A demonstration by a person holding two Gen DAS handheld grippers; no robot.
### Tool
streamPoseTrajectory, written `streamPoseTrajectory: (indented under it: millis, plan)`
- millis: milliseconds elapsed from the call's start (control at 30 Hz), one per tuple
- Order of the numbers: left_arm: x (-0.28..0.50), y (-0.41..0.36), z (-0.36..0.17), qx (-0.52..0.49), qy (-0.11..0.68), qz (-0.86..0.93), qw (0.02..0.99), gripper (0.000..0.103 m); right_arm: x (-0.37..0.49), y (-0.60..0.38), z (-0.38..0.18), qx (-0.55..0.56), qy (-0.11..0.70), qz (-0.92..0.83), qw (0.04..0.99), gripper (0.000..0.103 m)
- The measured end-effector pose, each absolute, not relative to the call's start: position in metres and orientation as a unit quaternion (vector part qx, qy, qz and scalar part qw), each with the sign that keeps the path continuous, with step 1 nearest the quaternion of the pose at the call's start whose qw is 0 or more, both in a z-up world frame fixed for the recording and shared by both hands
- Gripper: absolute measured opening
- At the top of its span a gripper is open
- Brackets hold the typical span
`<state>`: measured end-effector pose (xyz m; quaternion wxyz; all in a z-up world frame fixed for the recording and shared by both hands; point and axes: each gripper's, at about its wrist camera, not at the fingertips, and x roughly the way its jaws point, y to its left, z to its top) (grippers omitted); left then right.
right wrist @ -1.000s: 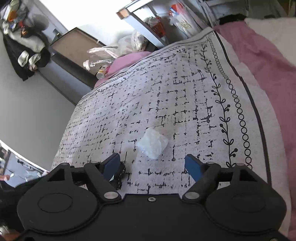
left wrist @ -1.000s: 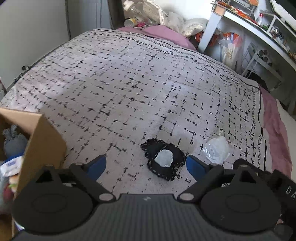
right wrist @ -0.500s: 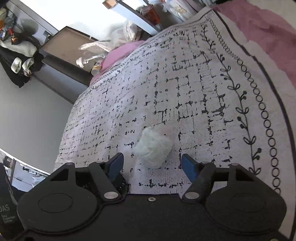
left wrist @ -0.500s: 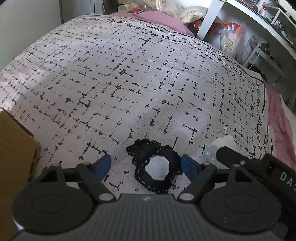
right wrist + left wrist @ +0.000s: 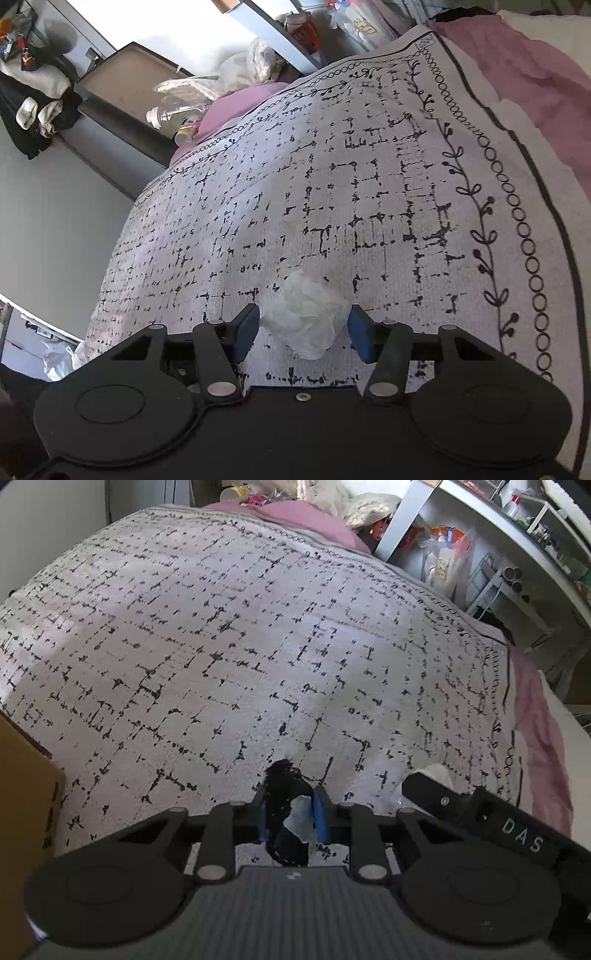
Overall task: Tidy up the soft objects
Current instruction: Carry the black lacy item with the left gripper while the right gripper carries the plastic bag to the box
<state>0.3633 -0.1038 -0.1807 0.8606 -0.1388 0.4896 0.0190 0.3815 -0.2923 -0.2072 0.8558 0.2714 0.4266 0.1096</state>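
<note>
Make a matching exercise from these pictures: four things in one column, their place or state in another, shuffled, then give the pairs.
Things:
1. black lace cloth
2. white wad
3. cardboard box
4. clear bottle

Places or states:
A. at the left edge of the left view
B. between the right claw's pads, not yet squeezed
C. lying beyond the far end of the bedspread
D. pinched in the left claw

Pairs: 1-D, 2-B, 3-A, 4-C

White letters "DAS" on the black body of the right claw (image 5: 424, 792); nothing else legible
</note>
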Motion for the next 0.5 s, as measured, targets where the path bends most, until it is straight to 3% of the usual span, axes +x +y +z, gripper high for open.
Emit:
streamPoseTrajectory:
  millis: [500]
  plan:
    - [0.322, -0.095, -0.134, -0.129, 0.456, -0.020, 0.880, 0.021, 0.335, -0.282, -0.159, 0.249, 0.401, 0.107, 0.875, 0.052]
